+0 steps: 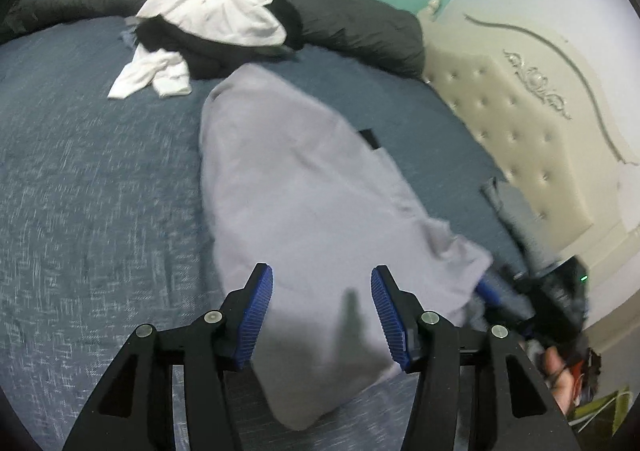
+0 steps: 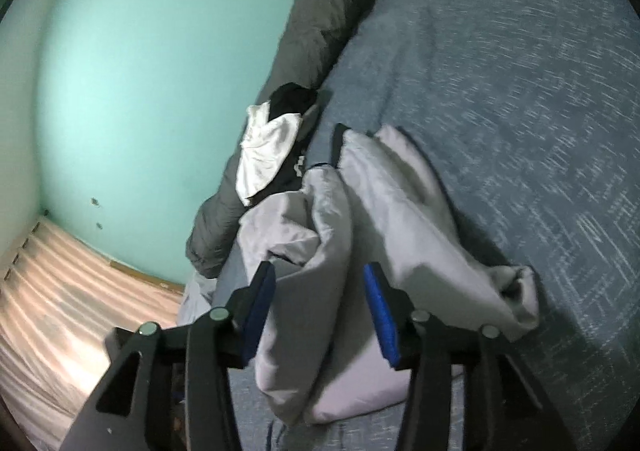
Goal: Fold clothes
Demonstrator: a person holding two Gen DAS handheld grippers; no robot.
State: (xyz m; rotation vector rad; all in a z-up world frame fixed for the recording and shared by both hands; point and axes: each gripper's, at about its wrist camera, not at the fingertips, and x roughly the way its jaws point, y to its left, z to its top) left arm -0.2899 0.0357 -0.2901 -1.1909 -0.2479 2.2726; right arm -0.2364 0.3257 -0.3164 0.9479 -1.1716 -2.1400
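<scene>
Bedspread (image 1: 80, 179) left of grey garment (image 1: 288, 191) open; clothes pile (image 1: 208, 27) blocks far side.

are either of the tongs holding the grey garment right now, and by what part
Neither. Both the left tongs and the right tongs stand open over the light grey garment, pads clear of the cloth, which lies on the blue bedspread.

Pale grey garment (image 1: 296, 187) on flecked blue bedspread (image 1: 88, 179) — teal wall (image 2: 140, 51), charcoal duvet (image 1: 340, 15).
</scene>
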